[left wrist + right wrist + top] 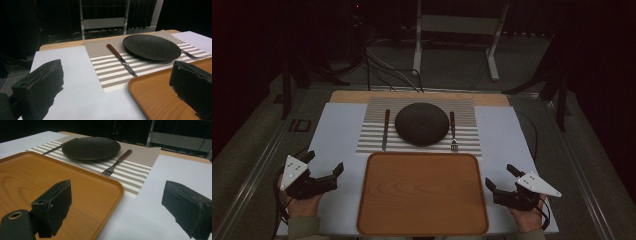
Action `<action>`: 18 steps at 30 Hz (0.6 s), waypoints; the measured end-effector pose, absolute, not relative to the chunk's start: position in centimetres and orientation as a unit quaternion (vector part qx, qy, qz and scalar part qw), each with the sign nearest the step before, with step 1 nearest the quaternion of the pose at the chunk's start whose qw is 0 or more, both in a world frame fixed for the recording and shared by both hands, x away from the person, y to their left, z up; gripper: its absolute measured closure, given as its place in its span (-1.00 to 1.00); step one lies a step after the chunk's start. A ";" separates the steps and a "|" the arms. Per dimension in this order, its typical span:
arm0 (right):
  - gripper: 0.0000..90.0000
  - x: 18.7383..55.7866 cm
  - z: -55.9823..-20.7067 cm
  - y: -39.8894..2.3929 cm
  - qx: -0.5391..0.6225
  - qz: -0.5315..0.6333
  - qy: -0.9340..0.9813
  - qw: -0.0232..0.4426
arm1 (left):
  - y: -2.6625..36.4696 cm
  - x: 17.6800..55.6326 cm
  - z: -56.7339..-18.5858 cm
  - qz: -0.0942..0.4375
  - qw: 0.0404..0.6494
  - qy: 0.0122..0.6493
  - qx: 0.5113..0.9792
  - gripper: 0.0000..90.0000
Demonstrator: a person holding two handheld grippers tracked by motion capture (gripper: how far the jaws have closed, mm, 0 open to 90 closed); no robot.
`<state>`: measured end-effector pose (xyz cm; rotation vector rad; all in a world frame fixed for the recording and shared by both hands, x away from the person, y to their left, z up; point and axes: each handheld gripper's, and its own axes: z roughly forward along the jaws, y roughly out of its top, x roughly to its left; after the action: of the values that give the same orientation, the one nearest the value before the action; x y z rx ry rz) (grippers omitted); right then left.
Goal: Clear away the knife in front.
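A dark round plate (422, 123) sits on a striped placemat (372, 135), with a wooden-handled knife (385, 130) to its left and a fork (453, 131) to its right. In front of the mat lies an empty wooden tray (422, 192). My left gripper (323, 162) rests open on the white sheet left of the tray, held by a hand. My right gripper (500, 176) rests open right of the tray. The left gripper view shows the knife (121, 60), plate (151, 46) and tray (160, 97). The right gripper view shows the fork (115, 163), plate (91, 147) and tray (37, 180).
A white sheet (337, 135) covers most of the wooden table (357, 96). A white metal frame (457, 30) and cables (382, 65) stand on the floor beyond the far edge. Dark stands flank the table at left and right.
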<state>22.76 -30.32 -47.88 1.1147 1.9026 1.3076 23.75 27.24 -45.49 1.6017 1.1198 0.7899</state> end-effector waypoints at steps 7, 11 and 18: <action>-0.79 22.8 -47.9 -30.5 0.424 0.490 0.707 0.285 | 26.9 24.1 -45.1 0.329 0.485 0.459 0.668 -1.00; -0.79 22.7 -47.9 -30.5 0.424 0.486 0.707 0.288 | 26.8 24.4 -45.0 0.335 0.481 0.458 0.669 -1.00; -0.79 22.7 -48.0 -30.4 0.424 0.483 0.710 0.289 | 26.5 24.8 -44.6 0.341 0.482 0.443 0.674 -1.00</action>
<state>22.72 -30.41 -47.99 1.1308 1.8946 1.2895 24.83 26.52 -44.61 1.6428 1.0808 0.8309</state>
